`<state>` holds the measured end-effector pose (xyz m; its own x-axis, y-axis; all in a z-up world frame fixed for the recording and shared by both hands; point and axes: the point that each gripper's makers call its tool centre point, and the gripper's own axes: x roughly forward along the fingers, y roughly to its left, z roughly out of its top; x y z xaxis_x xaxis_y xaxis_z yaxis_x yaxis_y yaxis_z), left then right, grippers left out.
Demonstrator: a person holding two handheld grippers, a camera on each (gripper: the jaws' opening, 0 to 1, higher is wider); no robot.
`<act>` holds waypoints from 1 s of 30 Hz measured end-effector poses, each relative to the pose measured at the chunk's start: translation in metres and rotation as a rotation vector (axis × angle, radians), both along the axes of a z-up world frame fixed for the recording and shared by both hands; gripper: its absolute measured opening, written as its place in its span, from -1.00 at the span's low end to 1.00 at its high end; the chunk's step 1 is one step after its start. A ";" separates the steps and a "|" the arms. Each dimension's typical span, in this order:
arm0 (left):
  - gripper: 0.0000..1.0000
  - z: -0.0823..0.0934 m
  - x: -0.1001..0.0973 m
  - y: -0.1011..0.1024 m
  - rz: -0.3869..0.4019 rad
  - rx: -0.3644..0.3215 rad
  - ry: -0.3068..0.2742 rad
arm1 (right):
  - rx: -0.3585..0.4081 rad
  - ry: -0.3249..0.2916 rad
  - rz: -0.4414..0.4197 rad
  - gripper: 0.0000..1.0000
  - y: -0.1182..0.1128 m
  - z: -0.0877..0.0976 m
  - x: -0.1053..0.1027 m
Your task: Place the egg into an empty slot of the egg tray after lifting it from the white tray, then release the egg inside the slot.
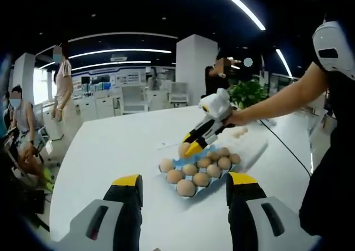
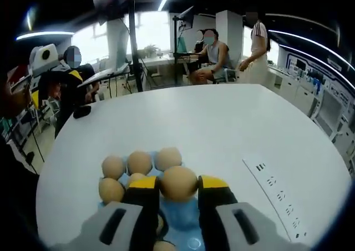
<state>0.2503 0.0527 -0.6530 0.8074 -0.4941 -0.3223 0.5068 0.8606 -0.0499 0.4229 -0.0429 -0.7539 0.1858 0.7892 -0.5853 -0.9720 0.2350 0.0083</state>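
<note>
My right gripper [image 2: 178,184] is shut on a brown egg [image 2: 178,183], held just above the blue egg tray [image 2: 186,216]. Several eggs [image 2: 139,162] fill the slots beyond it. From the left gripper view, the right gripper [image 1: 191,146] holds that egg [image 1: 184,149] over the far corner of the egg tray [image 1: 176,163], which carries several eggs [image 1: 201,179]. Behind it lies the white tray [image 1: 256,146] with a few eggs [image 1: 239,132]. My left gripper [image 1: 184,180] hovers open and empty on the near side of the egg tray.
Everything rests on a large white round table [image 1: 116,146]. A white power strip [image 2: 273,194] lies to the right of the egg tray. The person's arm [image 1: 277,98] reaches in from the right. Other people stand and sit beyond the table's far edge.
</note>
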 end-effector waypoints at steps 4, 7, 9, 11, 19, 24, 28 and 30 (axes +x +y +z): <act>0.22 -0.001 0.000 0.000 0.001 -0.003 0.001 | -0.007 0.002 0.005 -0.46 0.007 -0.005 -0.001; 0.22 -0.001 0.001 0.001 0.002 -0.003 0.001 | -0.015 0.004 0.008 -0.46 0.011 -0.009 -0.001; 0.22 -0.001 0.000 0.001 0.003 -0.004 0.001 | -0.019 0.007 0.009 -0.46 0.013 -0.012 -0.001; 0.23 -0.001 0.001 0.002 0.008 -0.007 0.002 | -0.023 0.008 0.005 -0.46 0.014 -0.014 0.001; 0.22 -0.003 -0.001 0.004 0.011 -0.008 0.004 | -0.056 0.028 0.004 -0.46 0.012 -0.026 -0.001; 0.22 -0.003 0.000 0.002 0.008 -0.010 0.002 | -0.069 0.041 -0.004 -0.46 0.010 -0.033 0.002; 0.22 -0.003 0.001 0.002 0.008 -0.012 0.002 | -0.067 0.034 0.002 -0.46 0.011 -0.033 0.002; 0.22 -0.003 0.001 0.003 0.009 -0.012 0.002 | -0.066 0.034 0.003 -0.45 0.010 -0.033 0.002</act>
